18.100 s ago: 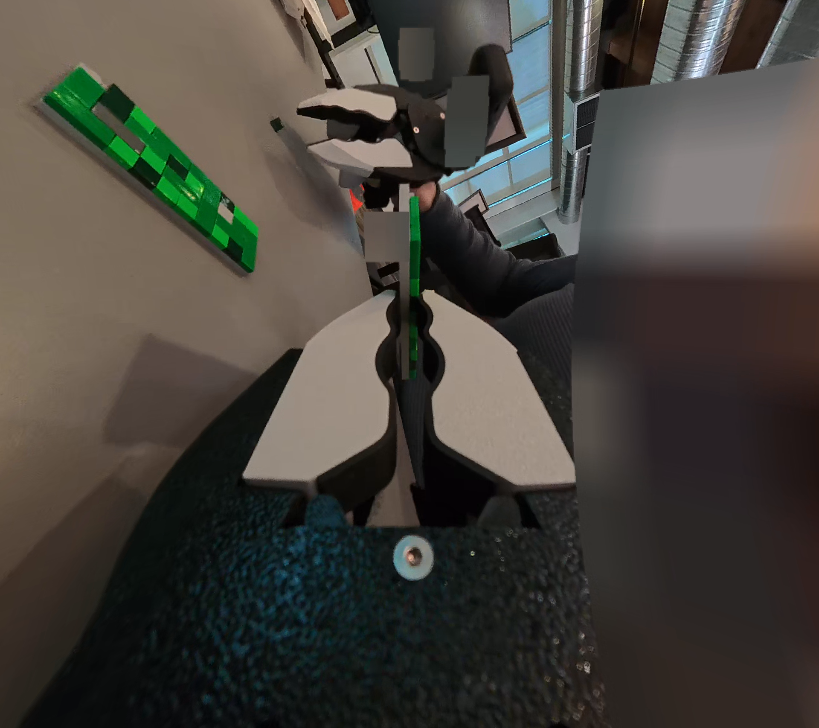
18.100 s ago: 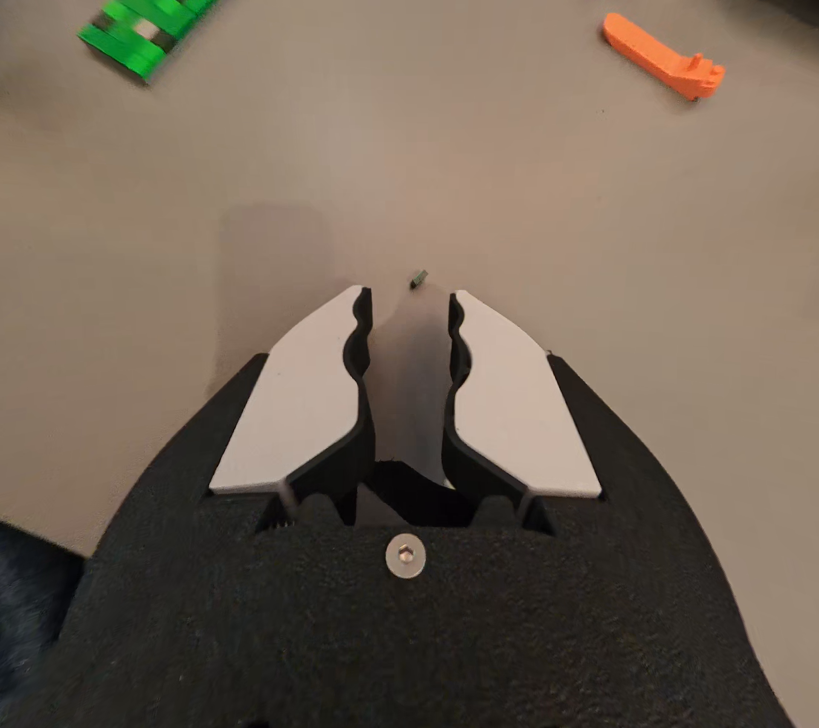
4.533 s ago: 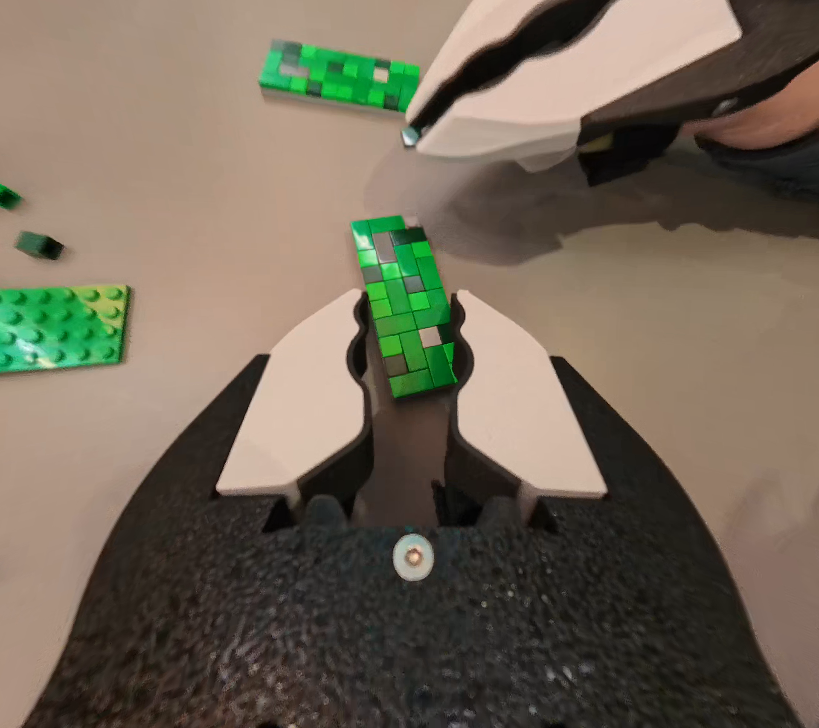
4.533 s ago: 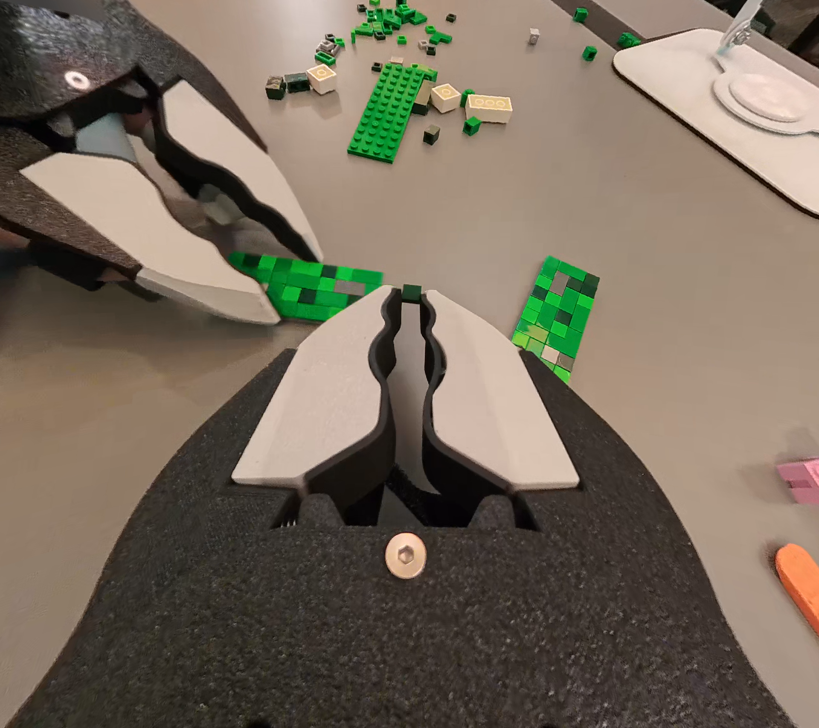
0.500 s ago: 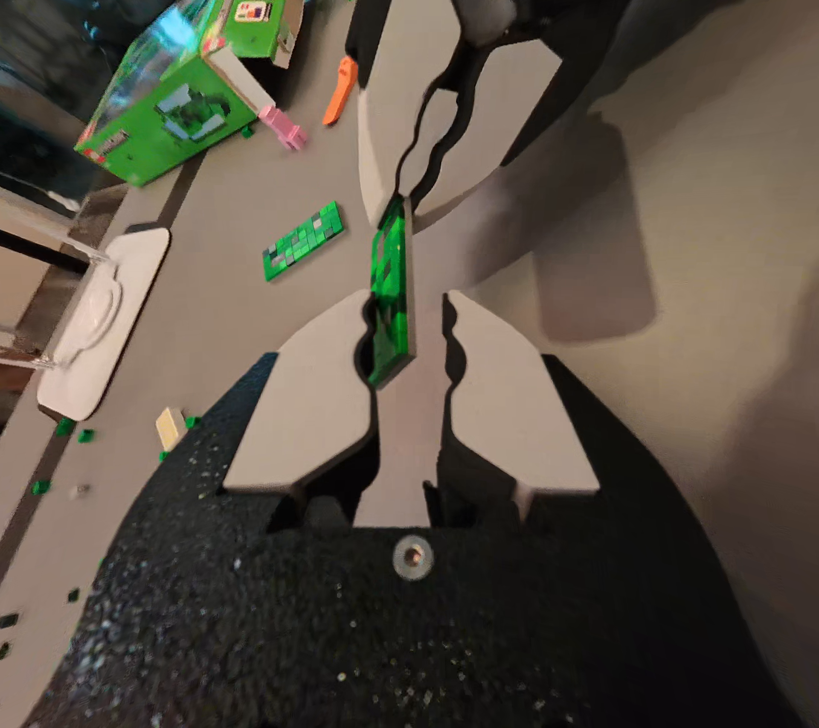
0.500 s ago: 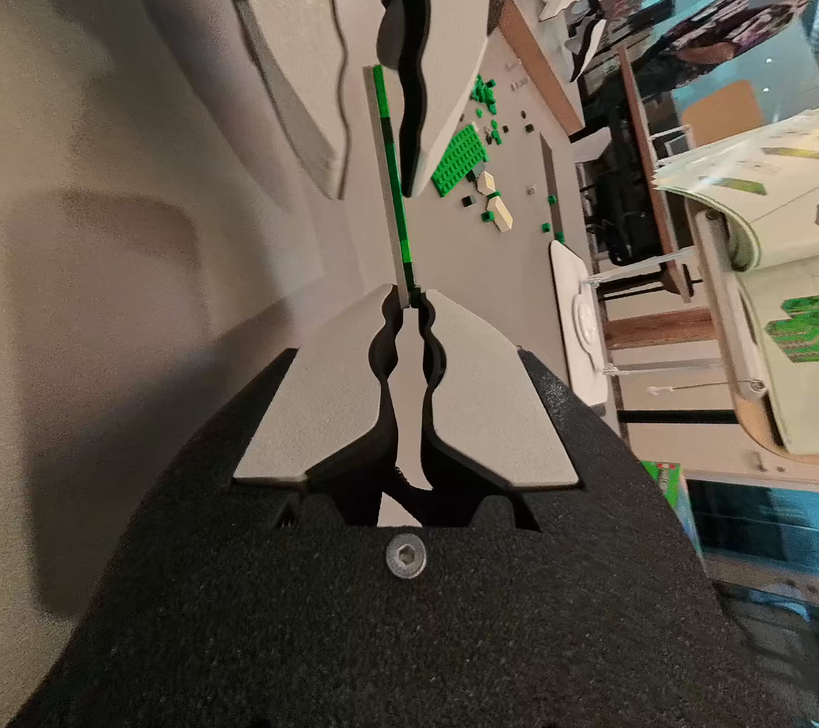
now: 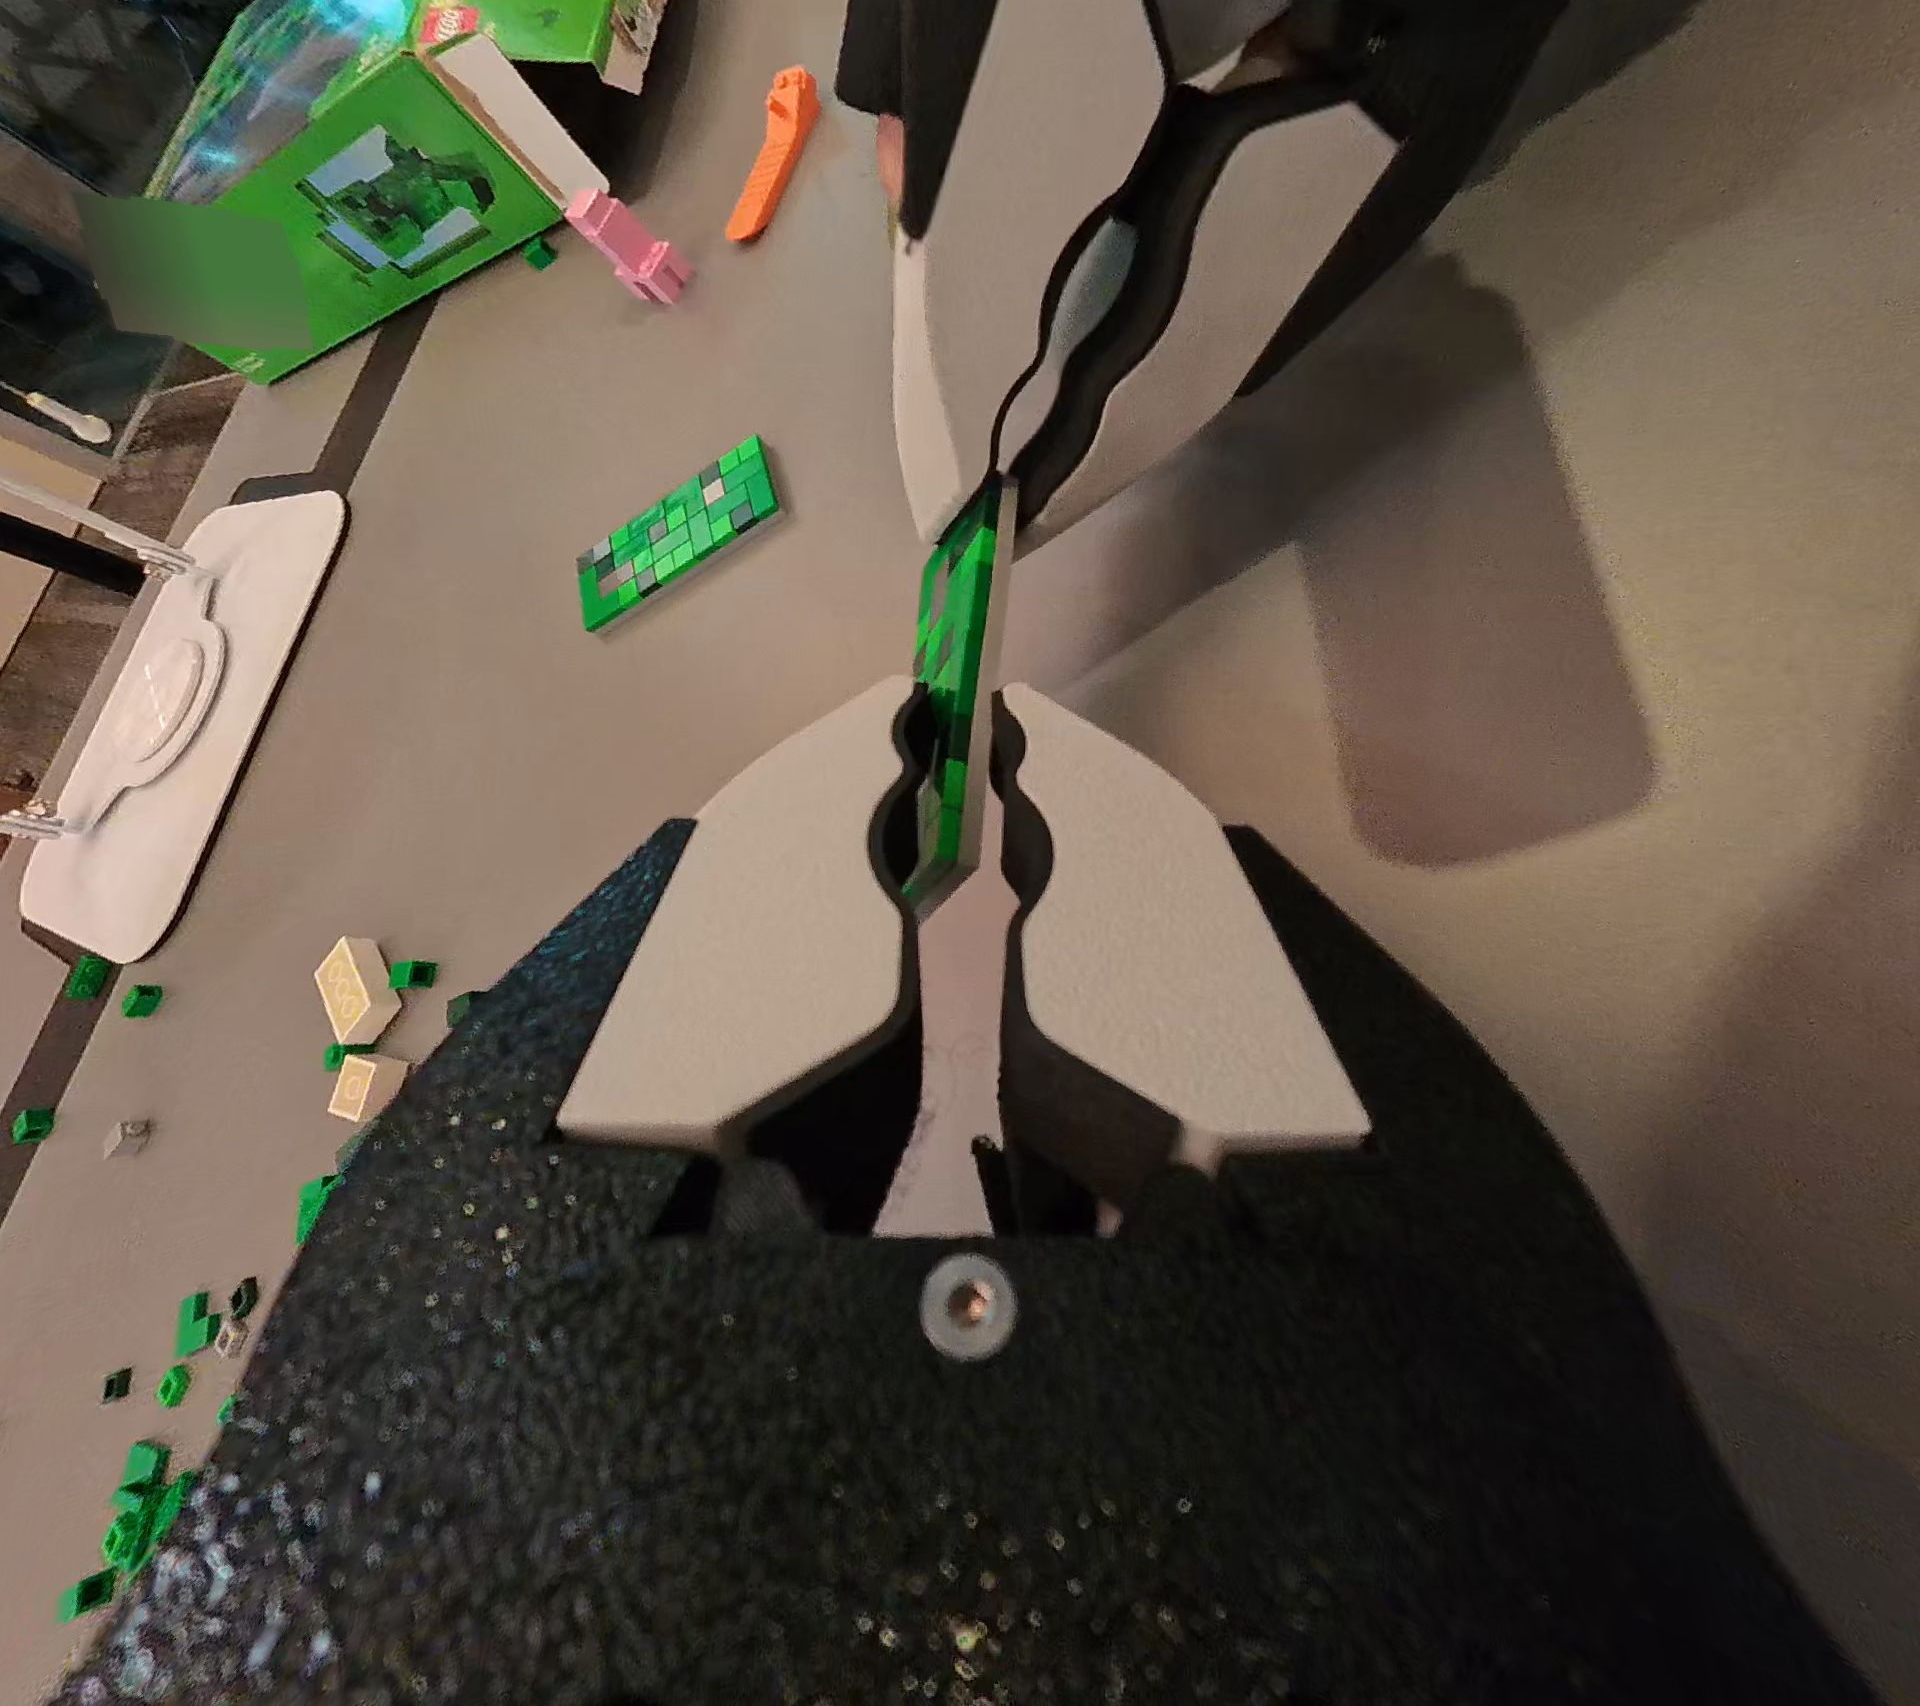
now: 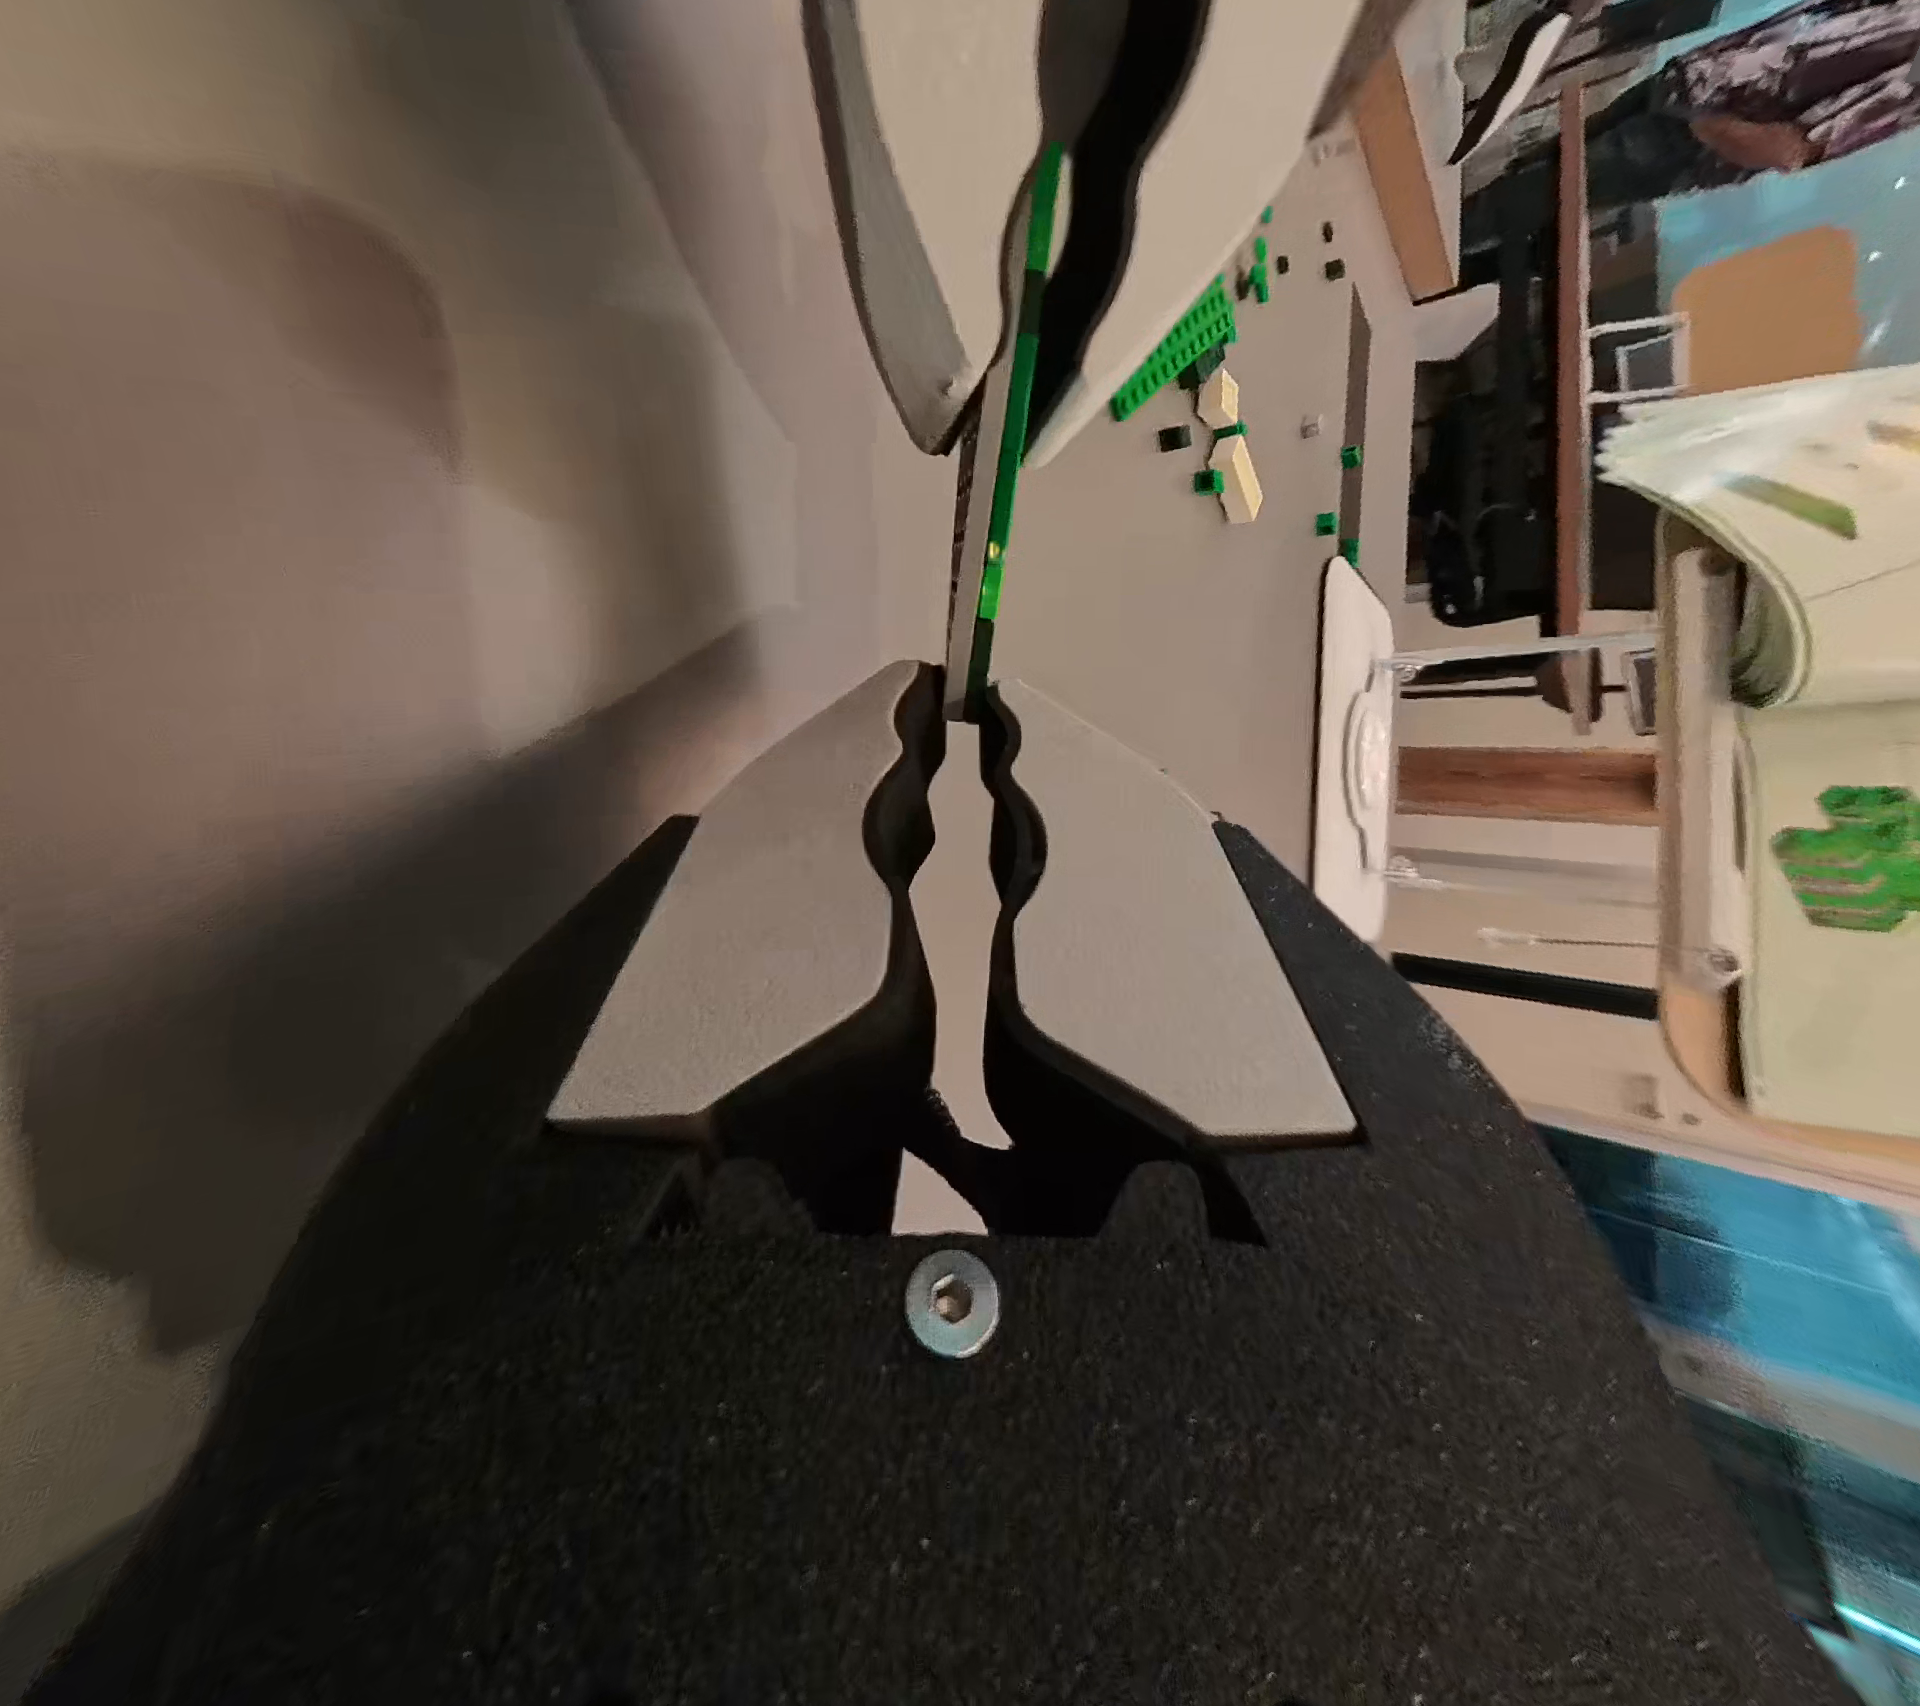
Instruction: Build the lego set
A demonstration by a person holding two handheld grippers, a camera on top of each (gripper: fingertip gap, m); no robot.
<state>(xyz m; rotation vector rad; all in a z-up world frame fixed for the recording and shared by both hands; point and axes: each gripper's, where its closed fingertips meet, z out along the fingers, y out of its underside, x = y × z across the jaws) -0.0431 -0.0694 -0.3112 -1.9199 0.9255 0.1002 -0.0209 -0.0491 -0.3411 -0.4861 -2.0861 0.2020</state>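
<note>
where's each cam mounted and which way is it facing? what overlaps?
Left wrist view: on the left claw, looking along its fingers across the grey table toward a green box; own fingers plus the right claw opposite.
Right wrist view: on the right claw, facing back, rolled sideways, table edge and loose bricks beyond; own fingers plus the left claw.
Shared: the green tiled plate, gripped at opposite ends by both claws.
</note>
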